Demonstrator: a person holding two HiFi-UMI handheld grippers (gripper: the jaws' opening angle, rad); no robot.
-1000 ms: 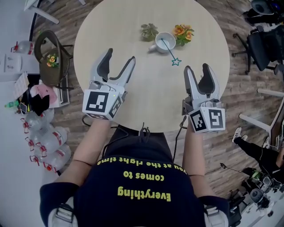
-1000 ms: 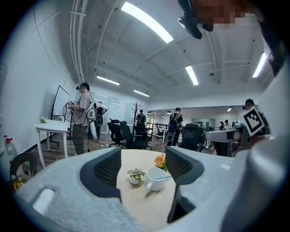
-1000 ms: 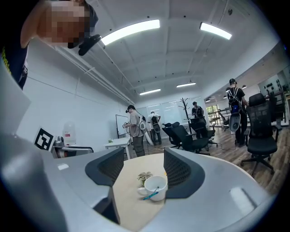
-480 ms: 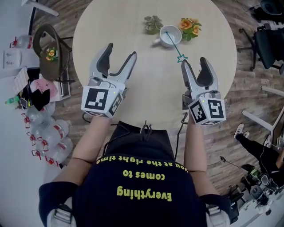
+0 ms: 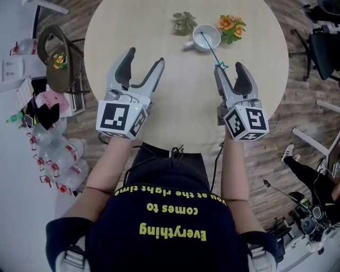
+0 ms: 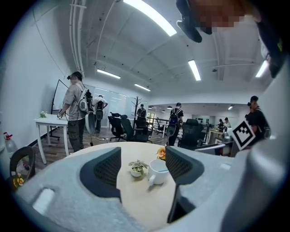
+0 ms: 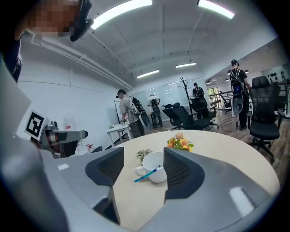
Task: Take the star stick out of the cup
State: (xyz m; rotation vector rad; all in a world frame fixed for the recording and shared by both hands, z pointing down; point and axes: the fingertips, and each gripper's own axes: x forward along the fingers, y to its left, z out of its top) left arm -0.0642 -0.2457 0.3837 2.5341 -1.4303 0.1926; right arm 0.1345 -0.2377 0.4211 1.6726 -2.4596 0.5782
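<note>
Leaning teal star stick [image 5: 211,49] juts from white cup [image 5: 213,33].

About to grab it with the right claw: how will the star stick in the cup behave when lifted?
The star stick looks thin and long, so likely light and slightly bendy. It leans on the cup rim, so a sideways pull might drag or tip the cup. Its narrow shaft may pivot in the open right claw.

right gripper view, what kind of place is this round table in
Probably an open-plan office or lab: around the round table are black swivel office chairs, a coat stand and a white desk, under long strip ceiling lights.
</note>
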